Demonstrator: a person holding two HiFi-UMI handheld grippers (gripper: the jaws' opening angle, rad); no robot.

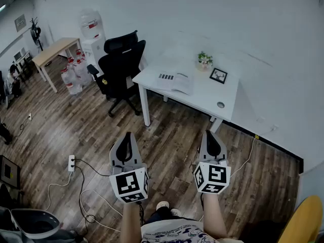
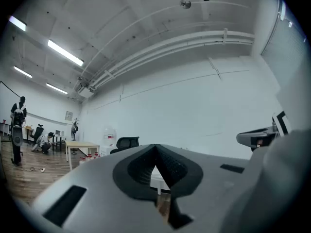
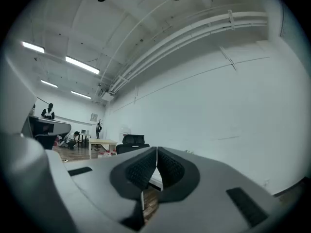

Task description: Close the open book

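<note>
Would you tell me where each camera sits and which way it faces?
Head view: on the person's head, looking steeply down at the white desk; both grippers, forearms show.
Left gripper view: on the left gripper, level toward the wall; shut jaws show.
Right gripper view: on the right gripper, same heading; shut jaws show.
All share the black chair.

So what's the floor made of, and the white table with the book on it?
The floor looks like wood planks: brown, streaky grain, visible seams; it could be laminate. The table looks like smooth white painted or coated board, with a matte top; I can't tell which.
</note>
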